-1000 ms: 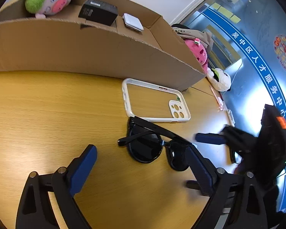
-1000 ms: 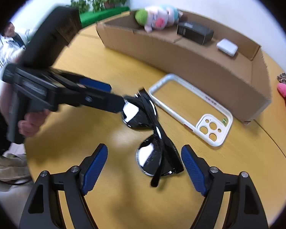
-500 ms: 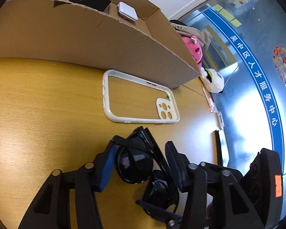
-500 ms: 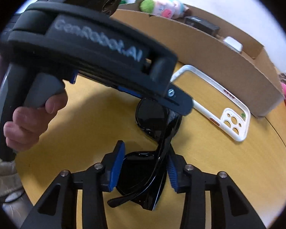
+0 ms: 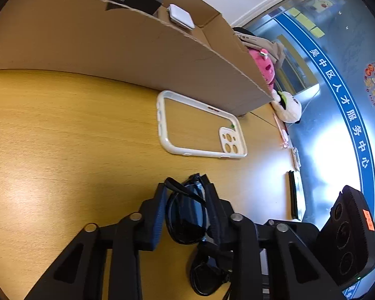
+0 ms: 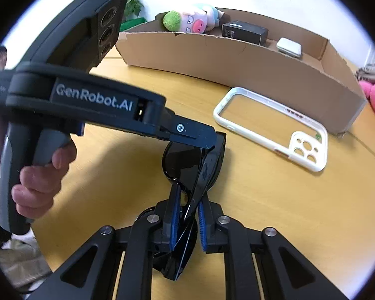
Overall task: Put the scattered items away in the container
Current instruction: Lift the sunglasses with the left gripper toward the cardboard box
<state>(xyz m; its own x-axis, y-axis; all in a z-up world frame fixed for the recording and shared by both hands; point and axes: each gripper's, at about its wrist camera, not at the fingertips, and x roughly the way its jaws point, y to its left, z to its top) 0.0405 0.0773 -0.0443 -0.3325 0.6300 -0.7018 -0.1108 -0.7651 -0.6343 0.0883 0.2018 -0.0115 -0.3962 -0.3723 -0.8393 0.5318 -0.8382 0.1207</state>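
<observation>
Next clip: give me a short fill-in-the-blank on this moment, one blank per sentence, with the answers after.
1. Both the left gripper and the right gripper are shut on the ____.
2. The white phone case lies on the table, ____ the cardboard box.
3. Inside the box, the black box sits between the plush toy and the small ____ case.

Answers: sunglasses; outside; white

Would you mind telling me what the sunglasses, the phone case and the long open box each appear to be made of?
The black sunglasses look like glossy plastic: frame and dark lenses shine with reflections. The white-rimmed phone case seems a matte rubbery or plastic bumper around a clear back, since the table's wood grain shows through. The long brown open box is corrugated cardboard, with a dull surface and ragged torn top edges.
</observation>
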